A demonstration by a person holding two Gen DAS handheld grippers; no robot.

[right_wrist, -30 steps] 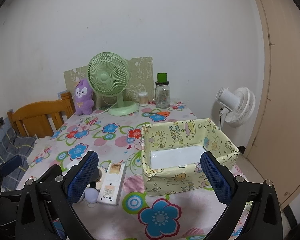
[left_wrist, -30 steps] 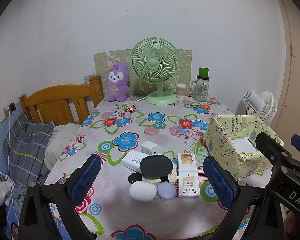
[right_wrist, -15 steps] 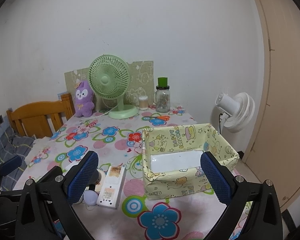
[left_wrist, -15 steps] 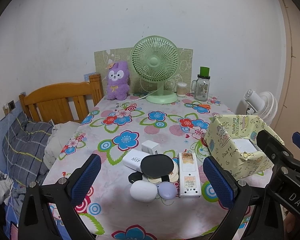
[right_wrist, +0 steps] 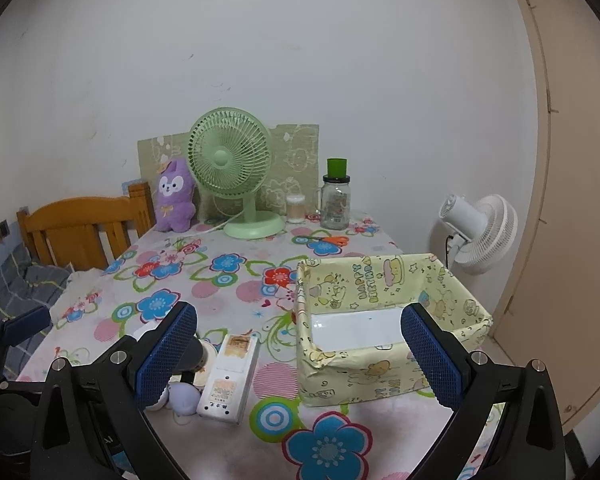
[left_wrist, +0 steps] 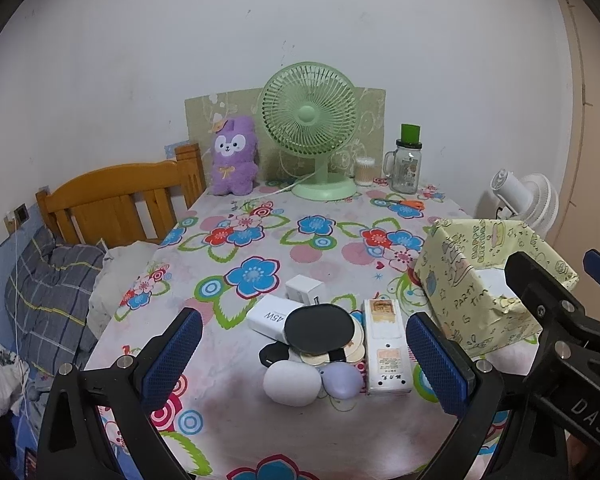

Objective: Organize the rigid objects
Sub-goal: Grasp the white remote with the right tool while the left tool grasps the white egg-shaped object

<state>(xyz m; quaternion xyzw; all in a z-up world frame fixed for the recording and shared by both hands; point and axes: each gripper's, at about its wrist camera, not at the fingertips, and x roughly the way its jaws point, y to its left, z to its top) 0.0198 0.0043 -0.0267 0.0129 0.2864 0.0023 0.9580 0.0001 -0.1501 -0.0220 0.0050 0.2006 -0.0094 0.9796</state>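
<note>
While the small rigid items lie clustered at lower centre of the left view, on the floral tablecloth, nothing appears sorted yet: the white remote, black oval case, 45W charger, white pod and lilac pod all sit outside the yellow paper-wrapped box, whose white floor looks bare at centre right of the right view. The left gripper and right gripper both gape wide, holding nothing. Judged so, the whole task remains.
</note>
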